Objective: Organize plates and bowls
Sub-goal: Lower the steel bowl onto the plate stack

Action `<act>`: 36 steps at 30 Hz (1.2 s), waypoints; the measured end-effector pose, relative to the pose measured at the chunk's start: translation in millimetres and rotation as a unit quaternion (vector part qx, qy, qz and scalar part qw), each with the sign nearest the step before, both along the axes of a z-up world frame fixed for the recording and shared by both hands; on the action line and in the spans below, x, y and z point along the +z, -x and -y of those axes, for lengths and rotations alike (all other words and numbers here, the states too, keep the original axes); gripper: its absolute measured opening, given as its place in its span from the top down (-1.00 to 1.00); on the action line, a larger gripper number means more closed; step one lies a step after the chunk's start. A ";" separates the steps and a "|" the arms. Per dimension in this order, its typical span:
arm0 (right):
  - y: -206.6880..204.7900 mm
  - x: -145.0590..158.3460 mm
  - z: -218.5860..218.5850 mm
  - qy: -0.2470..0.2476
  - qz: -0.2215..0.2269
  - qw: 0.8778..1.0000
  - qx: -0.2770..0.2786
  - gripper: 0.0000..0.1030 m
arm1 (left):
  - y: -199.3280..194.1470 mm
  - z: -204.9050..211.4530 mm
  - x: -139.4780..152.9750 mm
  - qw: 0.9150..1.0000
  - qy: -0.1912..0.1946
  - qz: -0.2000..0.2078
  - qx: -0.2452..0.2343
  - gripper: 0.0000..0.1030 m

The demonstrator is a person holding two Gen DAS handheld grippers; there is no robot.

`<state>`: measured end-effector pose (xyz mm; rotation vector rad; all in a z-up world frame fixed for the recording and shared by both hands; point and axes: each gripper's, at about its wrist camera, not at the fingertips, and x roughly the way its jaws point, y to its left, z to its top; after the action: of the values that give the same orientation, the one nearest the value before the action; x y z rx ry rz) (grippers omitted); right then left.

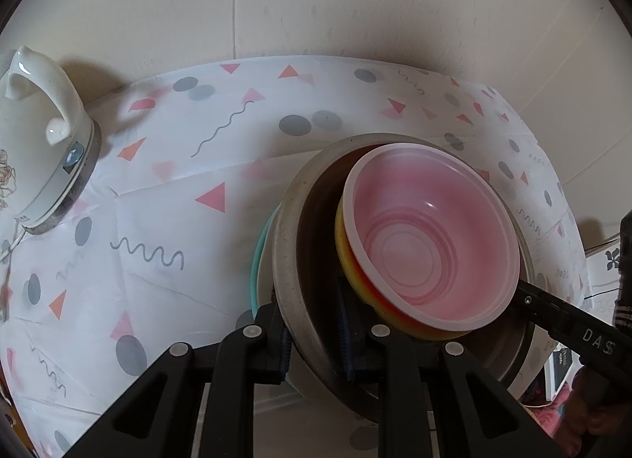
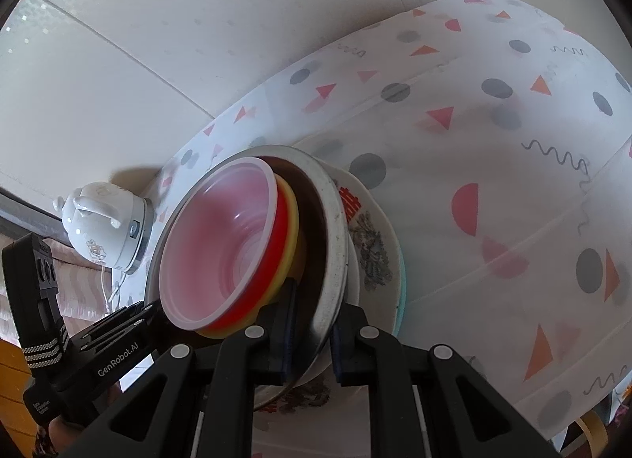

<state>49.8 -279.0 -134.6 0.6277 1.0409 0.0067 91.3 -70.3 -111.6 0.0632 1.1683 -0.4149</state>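
A steel bowl (image 1: 288, 244) holds a nest of plastic bowls: a translucent pink bowl (image 1: 430, 237) on top, with red and yellow rims under it. My left gripper (image 1: 316, 343) is shut on the steel bowl's near rim, one blue pad inside and one outside. From the opposite side, my right gripper (image 2: 312, 333) is shut on the same steel bowl (image 2: 335, 221). Under the bowl lie a white printed plate (image 2: 373, 244) and a teal plate (image 2: 401, 300). Whether the bowl rests on them or hangs just above, I cannot tell.
A white electric kettle (image 1: 43, 142) stands at the back left of the table, its cord trailing down. A patterned white tablecloth (image 1: 158, 221) covers the table up to a pale wall. A person's hand holds the other gripper (image 2: 59, 339) at the left edge.
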 end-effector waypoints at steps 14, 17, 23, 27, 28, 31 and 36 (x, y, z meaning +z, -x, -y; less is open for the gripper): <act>0.3 -2.0 -0.2 -0.005 -0.008 1.000 -0.003 0.69 | -0.3 -0.3 -2.8 1.000 -0.003 0.006 -0.001 0.61; 4.1 -0.5 2.0 -0.003 -0.007 1.000 -0.007 0.67 | 0.9 0.6 -2.9 1.000 -0.007 0.011 -0.006 0.62; 11.6 0.6 9.2 -0.005 0.001 1.000 -0.007 0.74 | 1.3 0.8 -3.7 1.000 -0.013 0.016 -0.009 0.62; 10.9 -0.9 14.7 -0.024 0.004 1.000 -0.016 0.77 | 1.7 0.0 -4.3 1.000 -0.008 0.007 -0.009 0.58; 10.4 -0.2 15.0 -0.022 0.005 1.000 -0.015 0.77 | 2.9 -1.4 -3.9 1.000 -0.007 0.002 -0.007 0.58; 8.6 3.2 17.3 -0.015 0.011 1.000 -0.012 0.80 | 7.4 -8.8 -0.3 1.000 -0.004 0.004 0.001 0.57; 2.8 1.7 20.4 -0.020 0.010 1.000 -0.001 0.81 | 8.7 -10.7 2.4 1.000 -0.001 0.004 0.012 0.62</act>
<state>47.0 -299.3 -132.9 0.6628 1.0224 0.0322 82.6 -59.7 -109.1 0.0522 1.1612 -0.3916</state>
